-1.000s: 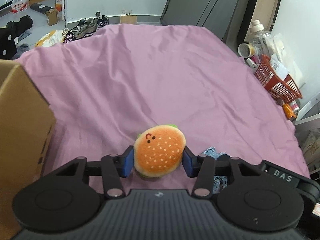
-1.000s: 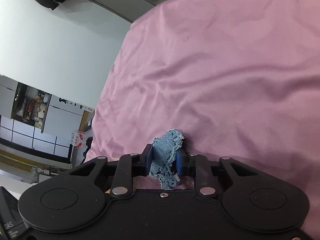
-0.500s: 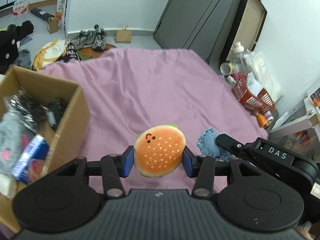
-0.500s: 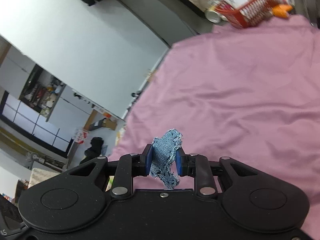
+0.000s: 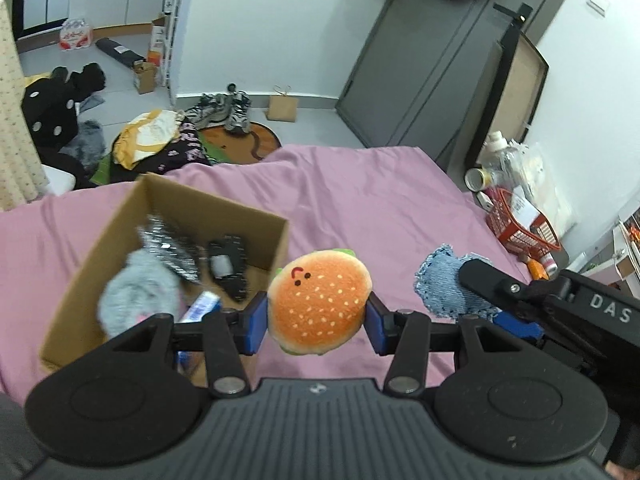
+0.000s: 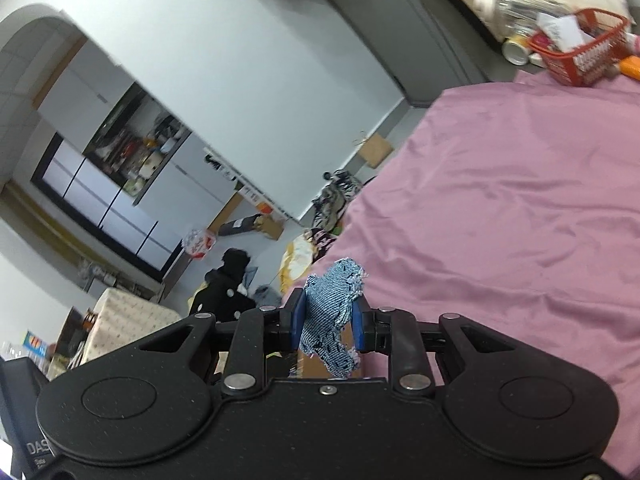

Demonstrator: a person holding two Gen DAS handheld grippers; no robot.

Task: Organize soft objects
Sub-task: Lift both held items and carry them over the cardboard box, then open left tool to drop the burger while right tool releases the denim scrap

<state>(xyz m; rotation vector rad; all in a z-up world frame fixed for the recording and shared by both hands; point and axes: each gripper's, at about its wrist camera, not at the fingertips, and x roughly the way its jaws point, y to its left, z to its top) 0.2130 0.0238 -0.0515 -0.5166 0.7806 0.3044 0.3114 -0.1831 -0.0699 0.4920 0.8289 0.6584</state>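
Left wrist view high above bed, right view tilted, both share bed

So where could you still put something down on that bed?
The pink sheet lies bare between the cardboard box and the red basket, back to the far edge. The box is crowded with soft things, and the stand beside the bed is cluttered too.

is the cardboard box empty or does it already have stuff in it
Not empty. The open cardboard box holds a grey plush, a black item and more.
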